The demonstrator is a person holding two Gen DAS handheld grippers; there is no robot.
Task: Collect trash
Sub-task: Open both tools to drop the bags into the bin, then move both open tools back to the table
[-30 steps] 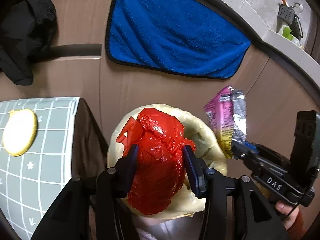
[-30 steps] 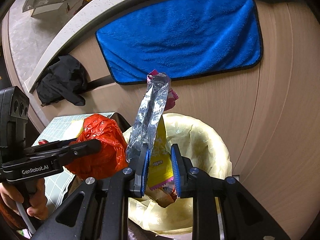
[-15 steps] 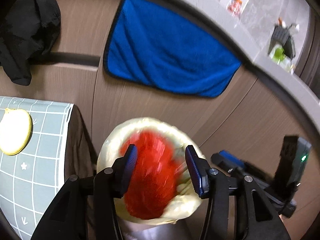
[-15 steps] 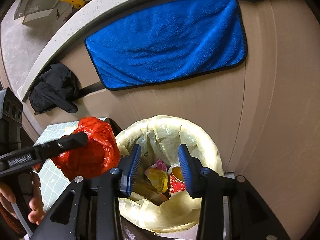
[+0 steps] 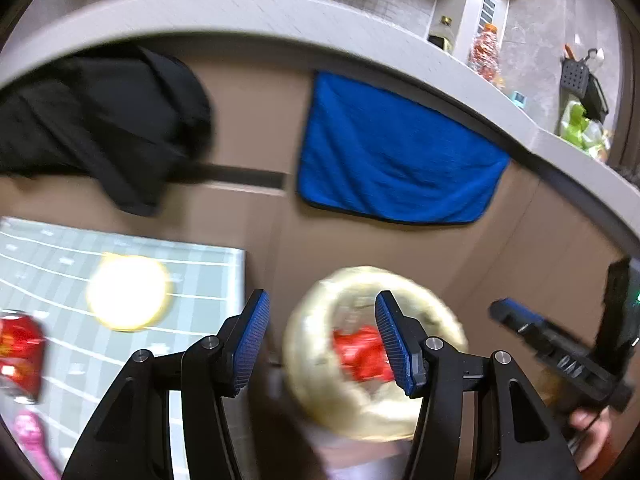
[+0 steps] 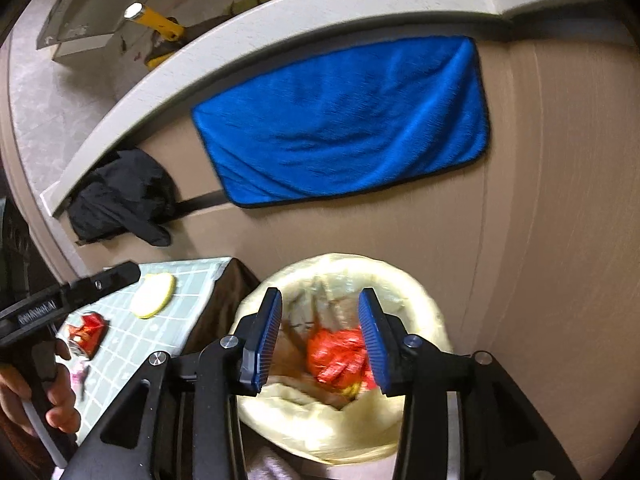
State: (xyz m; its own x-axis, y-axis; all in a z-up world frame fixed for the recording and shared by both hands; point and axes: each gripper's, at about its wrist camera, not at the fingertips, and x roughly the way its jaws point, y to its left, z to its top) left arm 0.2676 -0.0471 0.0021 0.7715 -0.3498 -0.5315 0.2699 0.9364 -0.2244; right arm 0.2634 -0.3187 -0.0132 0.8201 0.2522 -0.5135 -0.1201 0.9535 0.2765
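Beige cabinet front [image 6: 540, 208] w/ blue towel [image 6: 344, 124], grey counter [image 5: 248, 12].

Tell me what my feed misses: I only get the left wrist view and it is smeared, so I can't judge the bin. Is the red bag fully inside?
Observer: Yes. The right wrist view shows the red bag lying inside the lined bin, on other rubbish, below the rim.
Operator: Is the right gripper carrying anything?
Observer: No. The right gripper is above the bin, its jaws opening, with nothing between the pads.
Operator: What's the red blur on the table?
Observer: A crumpled red packet on the checked mat, near a pale yellow disc.
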